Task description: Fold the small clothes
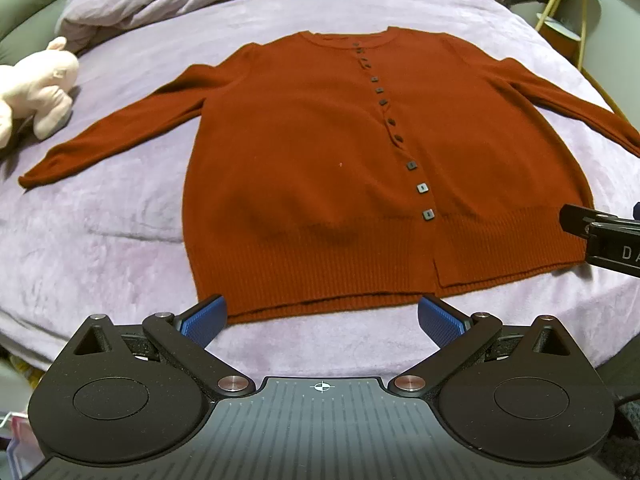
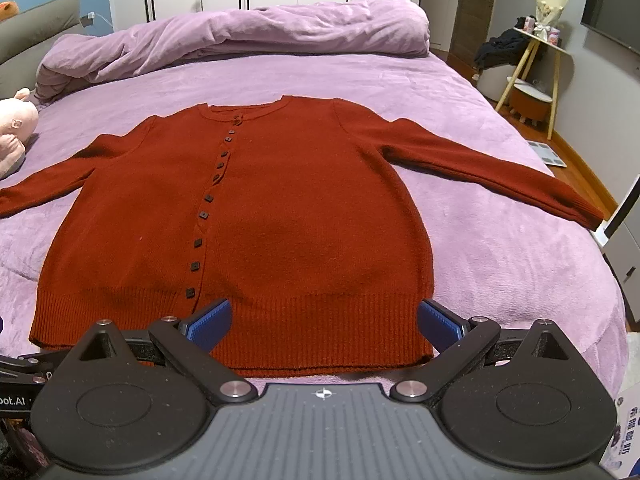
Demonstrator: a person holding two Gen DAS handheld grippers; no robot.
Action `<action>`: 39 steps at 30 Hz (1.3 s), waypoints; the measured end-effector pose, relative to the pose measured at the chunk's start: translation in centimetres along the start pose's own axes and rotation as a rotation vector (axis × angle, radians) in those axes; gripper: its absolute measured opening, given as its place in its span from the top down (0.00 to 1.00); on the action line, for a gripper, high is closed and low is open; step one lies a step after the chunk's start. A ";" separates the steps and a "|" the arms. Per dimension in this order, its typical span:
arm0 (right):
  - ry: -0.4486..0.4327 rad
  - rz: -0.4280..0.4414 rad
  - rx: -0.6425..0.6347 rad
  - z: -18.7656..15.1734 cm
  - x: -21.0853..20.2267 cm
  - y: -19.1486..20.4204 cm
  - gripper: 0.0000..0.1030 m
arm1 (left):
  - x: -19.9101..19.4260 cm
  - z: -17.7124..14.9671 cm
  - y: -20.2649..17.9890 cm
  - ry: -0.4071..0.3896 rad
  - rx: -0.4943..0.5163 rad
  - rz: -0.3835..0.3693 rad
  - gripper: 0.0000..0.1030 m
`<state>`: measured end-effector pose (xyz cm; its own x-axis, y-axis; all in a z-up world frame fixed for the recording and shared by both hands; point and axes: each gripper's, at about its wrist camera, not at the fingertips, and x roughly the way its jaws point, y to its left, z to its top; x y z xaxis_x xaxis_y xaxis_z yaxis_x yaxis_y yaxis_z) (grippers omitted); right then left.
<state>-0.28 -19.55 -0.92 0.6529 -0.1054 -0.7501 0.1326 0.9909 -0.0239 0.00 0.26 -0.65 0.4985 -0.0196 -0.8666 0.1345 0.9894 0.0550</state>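
A rust-red buttoned cardigan (image 1: 320, 152) lies flat and face up on the purple bed, sleeves spread to both sides, ribbed hem nearest me. My left gripper (image 1: 322, 316) is open just short of the hem's left half, its blue pads apart with nothing between them. In the right wrist view the same cardigan (image 2: 288, 208) fills the middle, and my right gripper (image 2: 324, 320) is open above the hem's right half, empty. The right gripper's black body shows at the right edge of the left wrist view, beside the cardigan's hem corner.
A purple sheet covers the bed (image 2: 500, 248), with a bunched purple duvet (image 2: 240, 36) at the far end. A pink plush toy (image 1: 36, 88) lies by the left sleeve. A wooden side table (image 2: 540, 64) and stool stand off the bed's right side.
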 end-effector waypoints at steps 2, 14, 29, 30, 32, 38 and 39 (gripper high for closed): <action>0.000 -0.001 0.000 0.0 0.0 0.0 0.04 | 0.0 0.0 0.0 0.000 0.001 0.000 0.00; 0.002 -0.001 0.002 0.0 0.0 0.0 0.04 | 0.0 -0.1 0.1 0.003 -0.001 0.000 0.00; -0.002 -0.003 0.003 -0.1 0.0 0.1 0.04 | 0.0 -0.2 0.4 0.009 -0.009 -0.001 0.00; -0.002 -0.003 0.003 -0.1 -0.1 0.1 0.04 | 0.0 -0.3 0.4 0.010 -0.010 -0.001 0.00; -0.001 -0.003 0.003 -0.1 -0.1 0.1 0.04 | 0.0 -0.2 0.3 0.012 -0.011 0.000 0.00; -0.002 -0.002 0.003 -0.2 0.0 0.1 0.04 | 0.0 -0.1 0.3 0.015 -0.010 -0.001 0.00; -0.002 -0.002 0.004 -0.1 0.0 0.1 0.04 | 0.0 -0.1 0.3 0.015 -0.010 -0.001 0.00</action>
<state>-0.42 -19.48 -0.99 0.6542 -0.1080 -0.7486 0.1369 0.9903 -0.0233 -0.07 0.62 -0.69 0.4856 -0.0180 -0.8740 0.1258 0.9908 0.0495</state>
